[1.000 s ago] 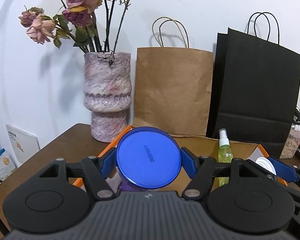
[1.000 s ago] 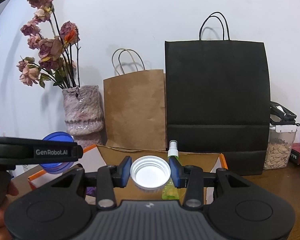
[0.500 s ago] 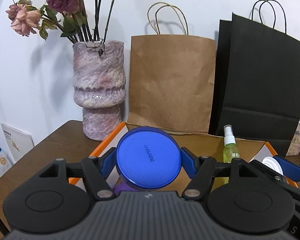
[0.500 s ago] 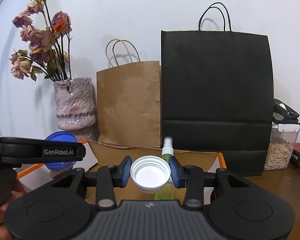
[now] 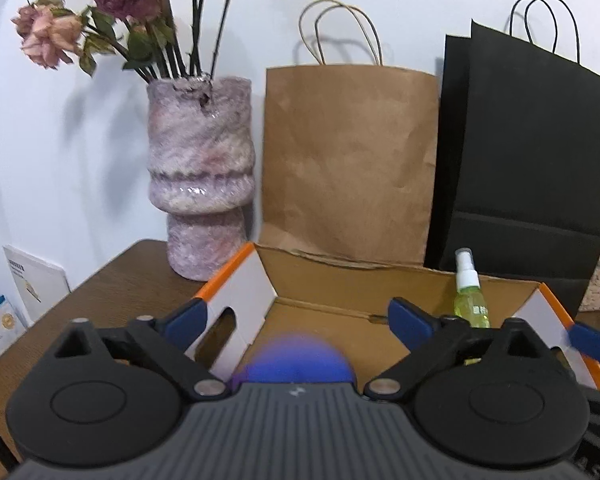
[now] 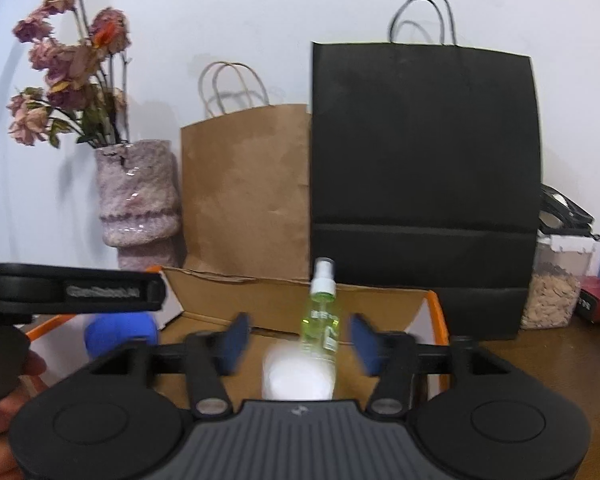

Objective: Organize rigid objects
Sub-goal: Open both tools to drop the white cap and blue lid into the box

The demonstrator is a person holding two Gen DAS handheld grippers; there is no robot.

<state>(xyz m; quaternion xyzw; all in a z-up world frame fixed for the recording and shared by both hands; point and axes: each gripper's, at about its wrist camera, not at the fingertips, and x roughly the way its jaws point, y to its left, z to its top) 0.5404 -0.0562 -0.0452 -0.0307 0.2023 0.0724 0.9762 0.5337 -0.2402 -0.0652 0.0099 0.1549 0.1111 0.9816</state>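
Note:
My left gripper (image 5: 300,320) hangs over the open cardboard box (image 5: 340,292), its jaws opening wide. The blue round container (image 5: 296,360) is a blur below the pads, free of them and dropping into the box. In the right wrist view that blue container (image 6: 120,332) shows under the left gripper's arm (image 6: 72,290). My right gripper (image 6: 300,344) is over the same box (image 6: 260,296), jaws opening. The white cap (image 6: 298,372) is a blur beneath them, touching neither pad. A green spray bottle (image 6: 322,312) stands upright in the box (image 5: 470,300).
Behind the box stand a mottled vase (image 5: 200,176) of dried roses, a brown paper bag (image 5: 352,160) and a black paper bag (image 5: 532,160). On the right of the wooden table are a clear jar of seeds (image 6: 552,292) and a red box (image 6: 598,300). A hand (image 6: 4,400) shows at the left.
Both grippers have opened. The blue container has left the left pads and the white cap has left the right pads; both are falling into the box.

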